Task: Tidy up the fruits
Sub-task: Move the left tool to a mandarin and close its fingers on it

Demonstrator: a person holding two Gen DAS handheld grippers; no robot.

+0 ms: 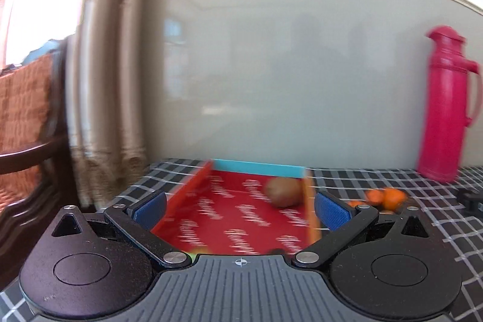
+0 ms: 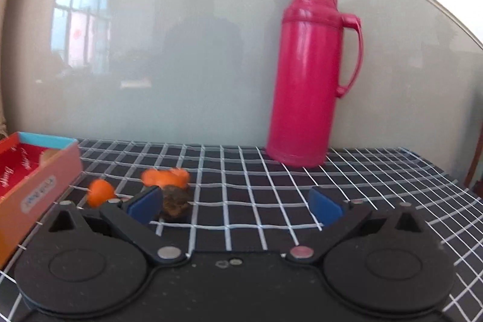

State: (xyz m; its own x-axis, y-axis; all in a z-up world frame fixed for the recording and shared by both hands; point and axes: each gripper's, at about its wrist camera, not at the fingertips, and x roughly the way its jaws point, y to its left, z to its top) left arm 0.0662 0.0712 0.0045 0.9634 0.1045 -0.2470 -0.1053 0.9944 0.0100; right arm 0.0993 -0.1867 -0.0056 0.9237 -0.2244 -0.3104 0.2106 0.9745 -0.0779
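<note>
Brown kiwi point(image 1: 283, 191) in red box point(image 1: 229, 219) beyond wide left jaws | right jaws wide, empty

This is a home room: ahead of the tool stand a table with checked cloth point(image 2: 271, 171), a pink thermos jug point(image 2: 308, 74), a curtain point(image 1: 105, 65) and a cushioned wooden chair point(image 1: 27, 125) to its left.

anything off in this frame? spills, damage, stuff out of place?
No spills or damage visible. The red box holds only one kiwi; the oranges and a dark brown fruit lie loose on the checked tablecloth beside it. The pink thermos stands upright. Both views are motion-blurred.
</note>
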